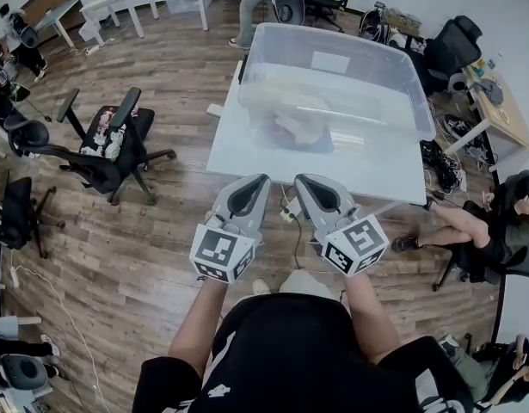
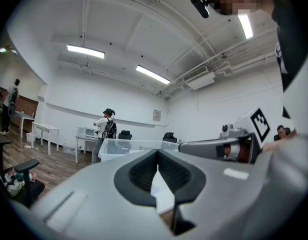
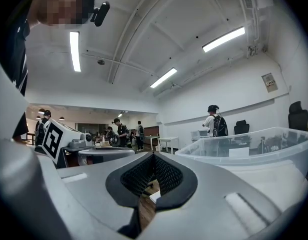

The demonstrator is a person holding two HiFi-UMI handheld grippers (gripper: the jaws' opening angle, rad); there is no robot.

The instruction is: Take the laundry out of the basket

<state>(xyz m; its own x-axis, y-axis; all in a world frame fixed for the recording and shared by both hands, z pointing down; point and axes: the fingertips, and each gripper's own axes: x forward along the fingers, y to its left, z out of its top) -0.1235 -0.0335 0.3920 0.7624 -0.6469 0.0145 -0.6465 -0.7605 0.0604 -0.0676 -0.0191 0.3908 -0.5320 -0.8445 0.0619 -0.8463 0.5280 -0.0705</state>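
A clear plastic basket [image 1: 273, 46] stands on a white table [image 1: 384, 166] ahead of me, with pale laundry [image 1: 294, 123] bunched in its near left part. My left gripper [image 1: 261, 179] and right gripper [image 1: 300, 179] are held side by side at the table's near edge, short of the basket, pointing level at it. Both are shut with nothing between their jaws. In the left gripper view the basket [image 2: 123, 145] shows beyond the closed tips of the left gripper [image 2: 157, 151]. The right gripper view has the basket [image 3: 254, 144] to the right of the right gripper [image 3: 154, 154].
Black office chairs [image 1: 109, 144] stand on the wood floor to the left. A person [image 1: 251, 7] stands beyond the table's far side, and another chair [image 1: 453, 46] and a seated person [image 1: 470, 231] are at the right. A cable and plug [image 1: 290, 213] lie under the table edge.
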